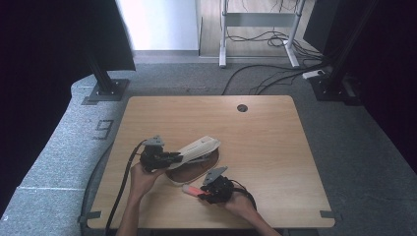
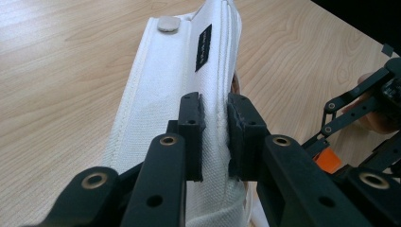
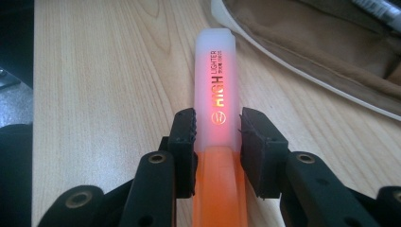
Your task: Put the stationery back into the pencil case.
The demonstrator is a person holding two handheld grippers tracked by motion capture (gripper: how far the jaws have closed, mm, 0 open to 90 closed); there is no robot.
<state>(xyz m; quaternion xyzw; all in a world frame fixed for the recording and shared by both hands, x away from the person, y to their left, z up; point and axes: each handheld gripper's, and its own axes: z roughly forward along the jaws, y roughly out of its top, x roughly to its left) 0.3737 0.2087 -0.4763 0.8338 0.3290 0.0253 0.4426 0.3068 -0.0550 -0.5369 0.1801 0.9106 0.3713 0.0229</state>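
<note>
The pencil case (image 1: 194, 156) flap is held up by the left claw (image 2: 215, 137); the highlighter (image 3: 216, 109), gripped in the right claw (image 3: 217, 151) just beside the case, is not yet put inside.

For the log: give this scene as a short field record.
surface: wooden table
left gripper: shut on the white flap of the pencil case, lifting it open
case interior: brown lining exposed
right gripper: shut on the orange highlighter, cap end pointing toward the case
highlighter position: beside the case, not yet inside
</note>
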